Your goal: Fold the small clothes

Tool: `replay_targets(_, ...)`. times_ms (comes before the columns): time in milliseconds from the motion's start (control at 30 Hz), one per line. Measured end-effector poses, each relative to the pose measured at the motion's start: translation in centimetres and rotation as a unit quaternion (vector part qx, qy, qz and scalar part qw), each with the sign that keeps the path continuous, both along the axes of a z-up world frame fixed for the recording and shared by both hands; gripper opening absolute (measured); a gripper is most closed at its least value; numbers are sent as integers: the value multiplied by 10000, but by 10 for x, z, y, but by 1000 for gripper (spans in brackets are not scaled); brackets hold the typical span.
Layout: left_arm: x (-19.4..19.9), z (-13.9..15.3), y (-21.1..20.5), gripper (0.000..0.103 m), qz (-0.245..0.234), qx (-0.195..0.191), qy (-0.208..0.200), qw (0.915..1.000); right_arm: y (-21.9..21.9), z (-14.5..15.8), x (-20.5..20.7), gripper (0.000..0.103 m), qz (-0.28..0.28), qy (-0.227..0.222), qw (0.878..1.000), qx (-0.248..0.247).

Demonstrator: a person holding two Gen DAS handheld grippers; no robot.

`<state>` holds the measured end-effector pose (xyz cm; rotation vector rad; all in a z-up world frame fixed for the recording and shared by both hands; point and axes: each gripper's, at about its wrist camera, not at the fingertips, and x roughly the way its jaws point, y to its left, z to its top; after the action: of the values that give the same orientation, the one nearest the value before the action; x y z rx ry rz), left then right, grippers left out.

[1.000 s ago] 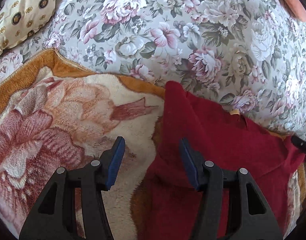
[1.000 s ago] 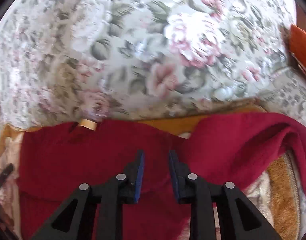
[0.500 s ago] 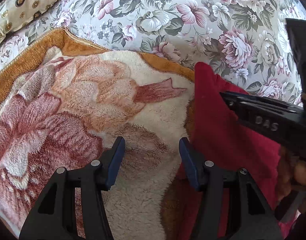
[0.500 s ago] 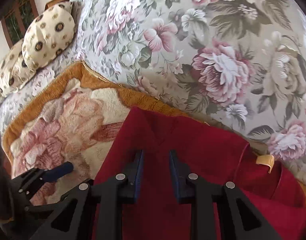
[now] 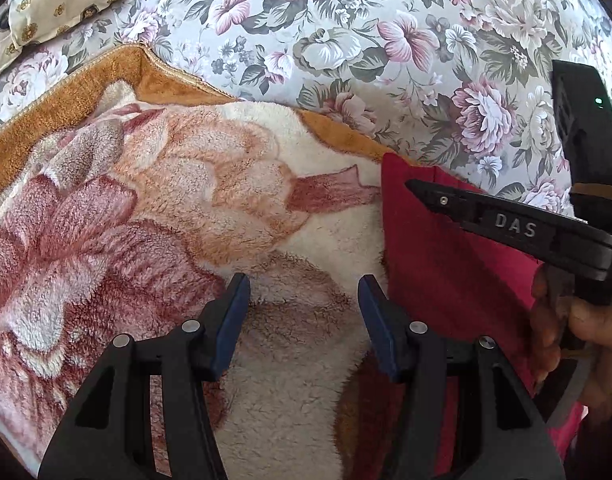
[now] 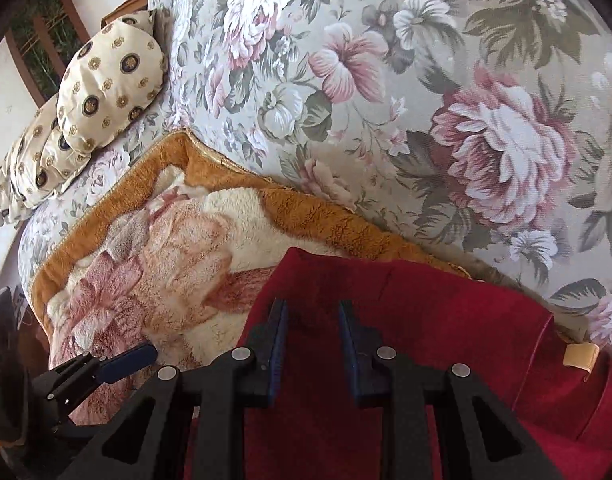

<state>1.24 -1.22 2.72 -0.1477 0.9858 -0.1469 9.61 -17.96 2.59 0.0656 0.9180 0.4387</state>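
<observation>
A dark red garment [image 6: 426, 320] lies on a fleece blanket [image 6: 166, 240], with a tan neck label [image 6: 580, 356] at the right; it also shows in the left wrist view [image 5: 446, 264]. My right gripper [image 6: 312, 320] hovers over the garment's left part, jaws a small gap apart with nothing between them; it also shows from the side in the left wrist view [image 5: 506, 220]. My left gripper [image 5: 304, 304] is open and empty above the blanket [image 5: 146, 220], just left of the garment's edge; one of its fingers [image 6: 126, 360] shows in the right wrist view.
The blanket lies on a floral sofa seat; the floral backrest [image 5: 346, 40] rises behind it. Cream patterned cushions [image 6: 106, 92] sit at the far left end. A hand [image 5: 578, 340] holds the right gripper at the right edge.
The right gripper swung left across the garment from its right sleeve side to its left part. The left gripper drew left, off the garment and over the blanket. Both kept their jaw gaps.
</observation>
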Motion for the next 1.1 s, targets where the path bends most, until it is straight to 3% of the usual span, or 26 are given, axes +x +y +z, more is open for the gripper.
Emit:
replay_targets(33, 0, 0, 0, 56, 2, -4, -1, 10000, 3, -5, 5, 24, 58, 97, 9999, 85)
replay_targets(133, 2, 4, 6, 56, 76, -36, -46, 10000, 12, -3, 3, 4, 232, -104, 9997, -66)
replay_targets(267, 1, 10, 12, 56, 200, -113, -170, 9996, 9, 13, 3, 3, -201, -553, 9979, -287)
replay_targets(400, 2, 10, 11, 56, 192, -102, -181, 9996, 8, 3, 12, 3, -484, -396, 9977, -252)
replay_targets(467, 1, 10, 11, 56, 211, -134, -198, 9995, 8, 2, 12, 3, -670, -429, 9954, -533)
replay_targets(533, 1, 11, 8, 56, 139, -186, -241, 9994, 6, 3, 12, 3, -668, -372, 9966, -312)
replay_targets(667, -4, 20, 4, 56, -9, -300, -486, 9984, -22, 27, -34, 6, -919, -468, 9945, 186)
replay_targets(800, -9, 25, -10, 56, -276, -392, -585, 9971, -61, 15, -112, 7, -1436, -492, 9881, -258)
replay_targets(867, -9, 23, -25, 56, -495, -328, -536, 9968, -79, -9, -129, 7, -1783, -177, 9802, -838)
replay_targets(900, -9, 20, -33, 56, -621, -258, -480, 9966, -90, -19, -134, 7, -1871, 7, 9782, -897)
replay_targets(967, -8, 11, -43, 56, -774, -76, -326, 9964, -115, -11, -149, 7, -1937, -7, 9808, -231)
replay_targets(1033, -5, -1, -49, 56, -789, 70, -97, 9968, -143, 4, -162, 7, -2208, -132, 9752, -4)
replay_targets(1100, -4, -4, -50, 57, -747, 68, -71, 9972, -173, 19, -170, 11, -2807, -417, 9566, -664)
